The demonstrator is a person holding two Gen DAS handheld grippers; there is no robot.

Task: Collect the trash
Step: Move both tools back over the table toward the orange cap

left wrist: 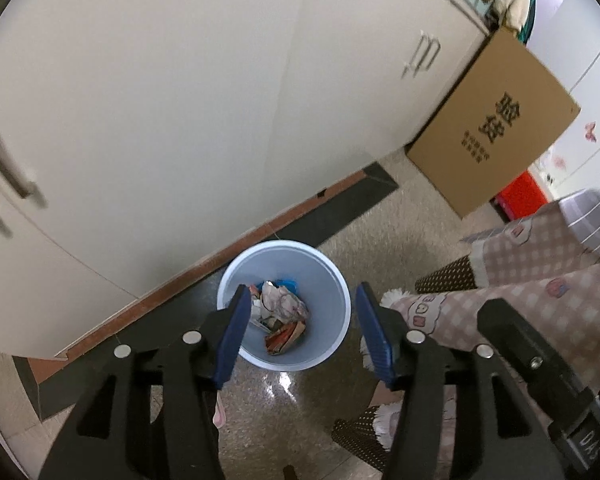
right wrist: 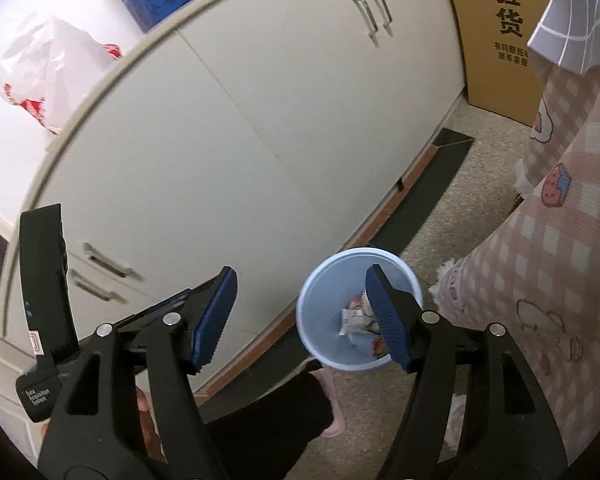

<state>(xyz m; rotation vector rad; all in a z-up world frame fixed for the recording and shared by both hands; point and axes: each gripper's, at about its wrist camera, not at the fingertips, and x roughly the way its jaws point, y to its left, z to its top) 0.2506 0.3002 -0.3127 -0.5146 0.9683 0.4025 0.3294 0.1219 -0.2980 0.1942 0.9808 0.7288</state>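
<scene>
pale blue round plastic bin [left wrist: 283,307] standing on floor beside cabinet, crumpled wrappers [left wrist: 281,316] lying inside. left gripper [left wrist: 304,334] hovering directly above, jaws released, empty. right gripper [right wrist: 300,318] likewise.

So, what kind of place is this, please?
Probably a room in a home, perhaps a kitchen: white cabinets with metal handles, a light blue trash bin on the speckled floor, and a plastic shopping bag on the counter.

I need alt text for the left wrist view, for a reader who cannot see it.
The open left hand-held gripper hangs empty above a light blue bin holding crumpled wrappers, on a speckled floor beside white cabinets. A cardboard box leans at right.
</scene>
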